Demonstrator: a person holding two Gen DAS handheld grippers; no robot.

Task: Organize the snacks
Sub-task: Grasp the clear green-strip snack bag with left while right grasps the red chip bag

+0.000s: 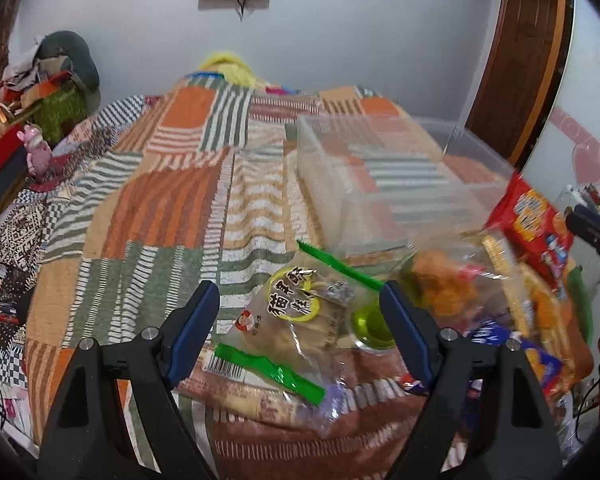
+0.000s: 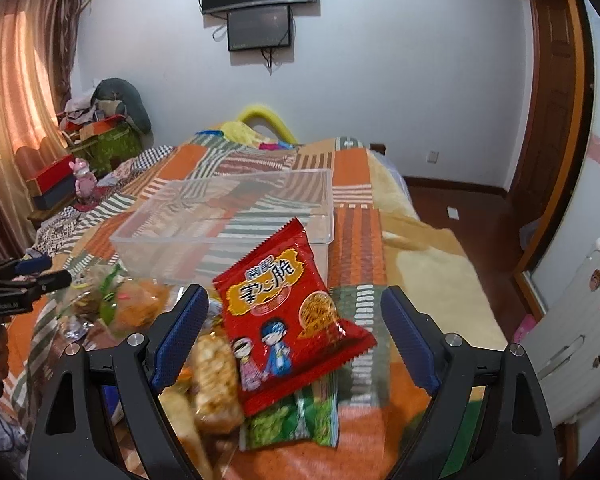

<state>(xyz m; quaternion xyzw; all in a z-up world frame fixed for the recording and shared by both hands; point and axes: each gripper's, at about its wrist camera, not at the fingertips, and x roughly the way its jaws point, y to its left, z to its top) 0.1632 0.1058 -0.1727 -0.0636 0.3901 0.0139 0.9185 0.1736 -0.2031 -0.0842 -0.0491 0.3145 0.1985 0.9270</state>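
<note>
Right now both tongs hang over the snack heap on the patchwork bedspread [image 1: 160, 208], just in front of the clear plastic bin [image 2: 228, 232]. Nearest the bin's front wall, the red noodle packet [image 2: 288, 312] lies between the wide-spread jaws of the right gripper [image 2: 296, 340], untouched. Further from the bin, the left gripper [image 1: 300, 336] stands open around a green-striped biscuit bag [image 1: 292, 320], gripping nothing.

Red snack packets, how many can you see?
1. The red packet lies on the snack pile, leaning on the clear bin, between the right gripper's open jaws. Others may be buried in the pile.
</note>
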